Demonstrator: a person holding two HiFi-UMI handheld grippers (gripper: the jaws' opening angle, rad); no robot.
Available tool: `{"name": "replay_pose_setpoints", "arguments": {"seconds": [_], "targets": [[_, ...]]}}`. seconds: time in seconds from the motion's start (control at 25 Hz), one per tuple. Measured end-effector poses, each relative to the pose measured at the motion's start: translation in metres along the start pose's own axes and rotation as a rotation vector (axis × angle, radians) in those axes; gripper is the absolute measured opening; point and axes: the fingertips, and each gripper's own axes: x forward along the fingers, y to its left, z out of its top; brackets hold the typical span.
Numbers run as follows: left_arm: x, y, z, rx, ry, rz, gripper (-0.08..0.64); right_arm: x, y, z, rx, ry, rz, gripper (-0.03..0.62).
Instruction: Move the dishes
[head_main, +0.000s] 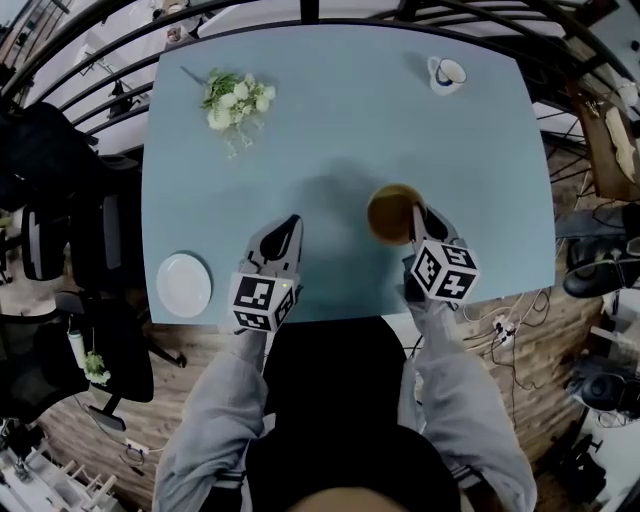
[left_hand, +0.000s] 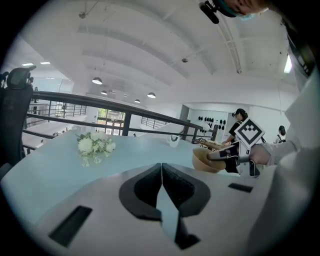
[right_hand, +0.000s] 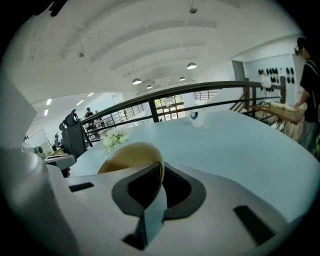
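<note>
Right gripper view shows the bowl (right_hand: 129, 157) pinched at its rim by the right gripper (right_hand: 160, 175), jaws almost together on the thin wall, low over the tabletop (head_main: 340, 130) near its front edge. Left gripper (left_hand: 161, 172) hangs alongside, jaws together on nothing. A rim hold may let the bowl swing, so carry it level and slowly.

Bowl (head_main: 386, 214) rim hid by R tongs (head_main: 418, 218).

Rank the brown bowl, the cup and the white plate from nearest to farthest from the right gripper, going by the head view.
1. The brown bowl, gripped at its rim by the right gripper.
2. The cup, at the far right corner of the table.
3. The white plate, at the near left edge.
</note>
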Motion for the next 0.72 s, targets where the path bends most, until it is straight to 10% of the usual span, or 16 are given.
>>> {"name": "replay_pose_setpoints", "arguments": {"seconds": [0.72], "targets": [[0.072,-0.015,-0.03,-0.144,0.021,0.088,0.018,0.073,-0.064,-0.012,0.027,0.174,-0.011,0.026]]}}
